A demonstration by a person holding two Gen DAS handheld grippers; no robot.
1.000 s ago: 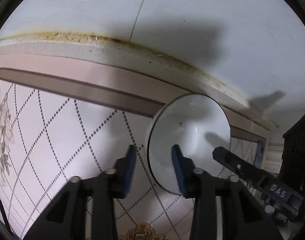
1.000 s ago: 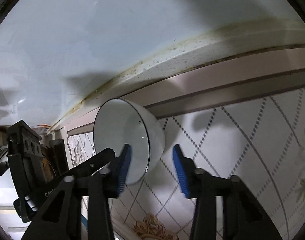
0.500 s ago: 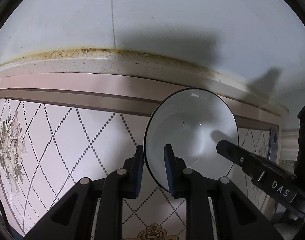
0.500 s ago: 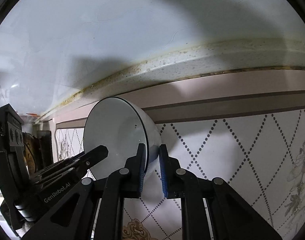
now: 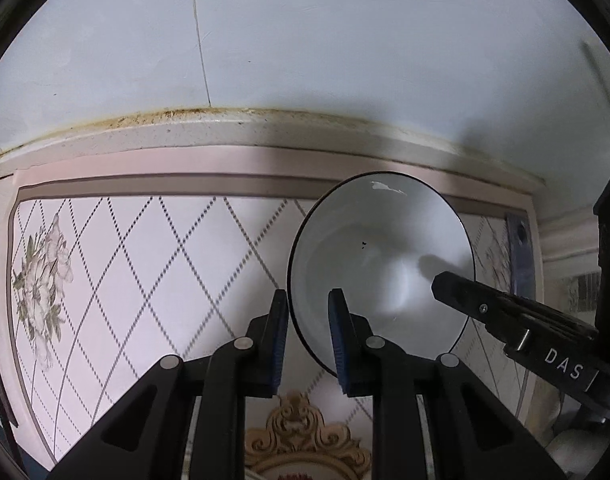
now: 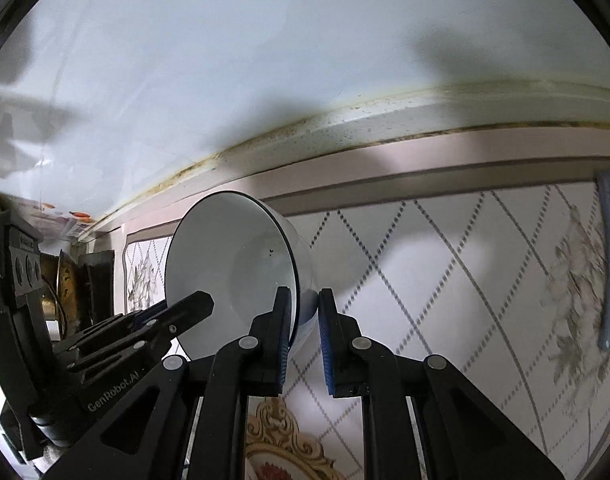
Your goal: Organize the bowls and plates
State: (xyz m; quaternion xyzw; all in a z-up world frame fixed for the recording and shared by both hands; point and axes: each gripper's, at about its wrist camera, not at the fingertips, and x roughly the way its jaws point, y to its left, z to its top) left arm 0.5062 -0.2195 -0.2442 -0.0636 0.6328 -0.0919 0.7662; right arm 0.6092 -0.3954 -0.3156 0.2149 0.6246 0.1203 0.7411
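- A white bowl (image 5: 381, 256) with a thin dark rim is being held in the air, tipped on its side, in front of a tiled wall (image 5: 145, 248) with dotted diamond lines.
- The left gripper (image 5: 307, 312) is clamping the bowl's rim, one pad inside and one outside.
- The right gripper (image 6: 305, 312) is pinching the opposite rim the same way.
- Both are gripping only thin edges of glazed ceramic; if either hand twists or pulls apart, the bowl could slip out and fall.
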